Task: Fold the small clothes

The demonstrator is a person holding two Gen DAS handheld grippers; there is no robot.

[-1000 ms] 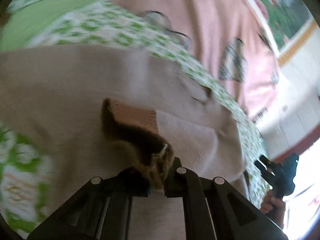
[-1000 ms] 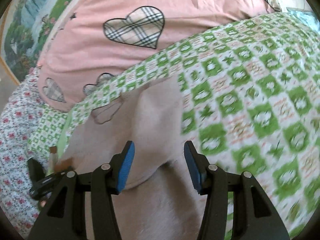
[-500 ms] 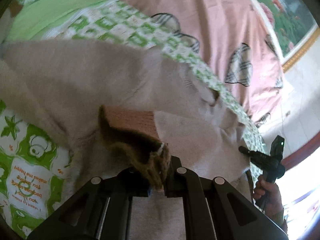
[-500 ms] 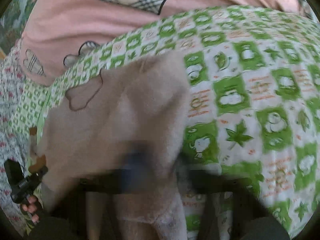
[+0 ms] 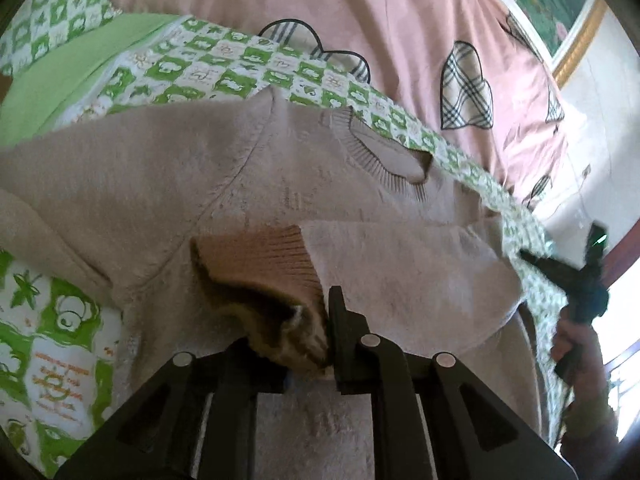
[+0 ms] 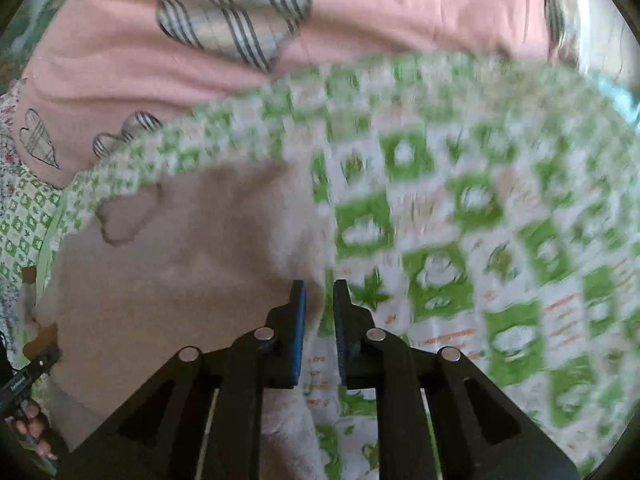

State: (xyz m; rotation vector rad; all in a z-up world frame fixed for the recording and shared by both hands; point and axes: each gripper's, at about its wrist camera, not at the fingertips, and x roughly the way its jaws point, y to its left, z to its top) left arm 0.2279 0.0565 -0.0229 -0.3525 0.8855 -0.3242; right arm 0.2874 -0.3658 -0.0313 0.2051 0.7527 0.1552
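Note:
A small beige knit sweater (image 5: 248, 168) lies on a green-and-white checked sheet (image 5: 224, 68), neckline toward the far side. My left gripper (image 5: 308, 332) is shut on the sweater's brown ribbed cuff (image 5: 264, 264) and holds the sleeve folded over the body. In the right wrist view the sweater (image 6: 172, 264) fills the lower left. My right gripper (image 6: 319, 320) is nearly shut at the sweater's right edge; the blurred frame does not show whether fabric is pinched between the blue pads (image 6: 298, 332). The right gripper also shows in the left wrist view (image 5: 576, 280), held in a hand.
A pink quilt with plaid hearts (image 5: 400, 40) lies bunched along the far side of the bed, also in the right wrist view (image 6: 240, 20). A plain green sheet edge (image 5: 60, 76) lies at the left. A framed picture (image 5: 560, 4) hangs on the wall.
My right gripper's fingers have closed from wide open to nearly shut at the sweater's right edge. The left gripper has carried the brown cuff further over the sweater body, with the neckline now in view.

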